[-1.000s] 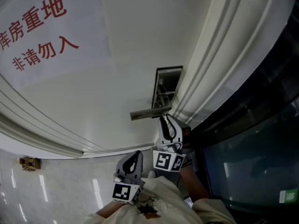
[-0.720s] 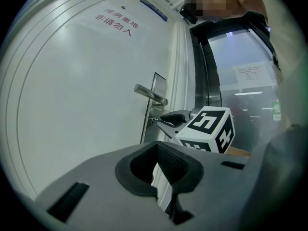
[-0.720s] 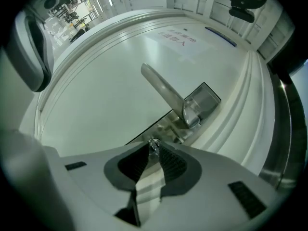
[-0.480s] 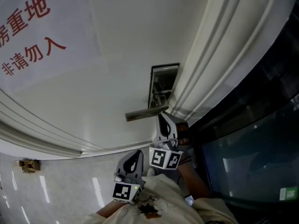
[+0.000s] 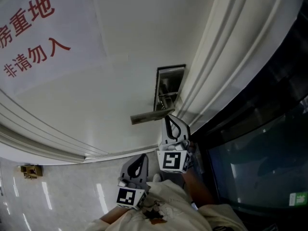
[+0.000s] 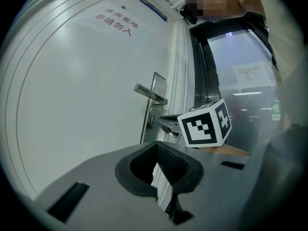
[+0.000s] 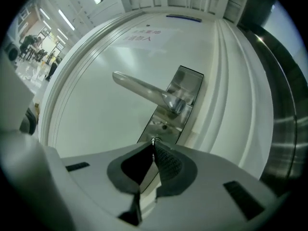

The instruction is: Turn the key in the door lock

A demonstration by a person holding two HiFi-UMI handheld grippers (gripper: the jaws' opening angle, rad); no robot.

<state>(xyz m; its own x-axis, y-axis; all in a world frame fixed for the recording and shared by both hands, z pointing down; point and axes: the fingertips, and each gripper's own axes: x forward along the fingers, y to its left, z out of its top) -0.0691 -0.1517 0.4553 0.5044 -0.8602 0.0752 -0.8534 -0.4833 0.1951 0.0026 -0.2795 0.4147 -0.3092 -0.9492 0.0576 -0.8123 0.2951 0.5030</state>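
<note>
A steel lock plate (image 5: 168, 88) with a lever handle (image 5: 147, 116) sits on the white door (image 5: 110, 81). My right gripper (image 5: 169, 119) points level at the plate below the lever. Seen from the right gripper view, its jaws (image 7: 153, 143) are pinched on a small metal key (image 7: 153, 139) that sticks out of the lock plate (image 7: 166, 124). The lever (image 7: 144, 91) stands above it. My left gripper (image 5: 139, 161) hangs back lower left, away from the door. Its jaws (image 6: 157, 146) are shut on nothing, and the right gripper's marker cube (image 6: 204, 124) shows ahead of it.
A sign with red characters (image 5: 33, 32) hangs on the door at upper left. Ribbed white frame moulding (image 5: 226, 57) runs along the lock's right, with a dark glass panel (image 5: 260, 167) beyond. Glossy tiled floor (image 5: 53, 194) lies below, with a small brass fitting (image 5: 30, 168).
The right gripper has rolled about its own axis at the lock, so its marker cube shows a different face. The left gripper has stayed put.
</note>
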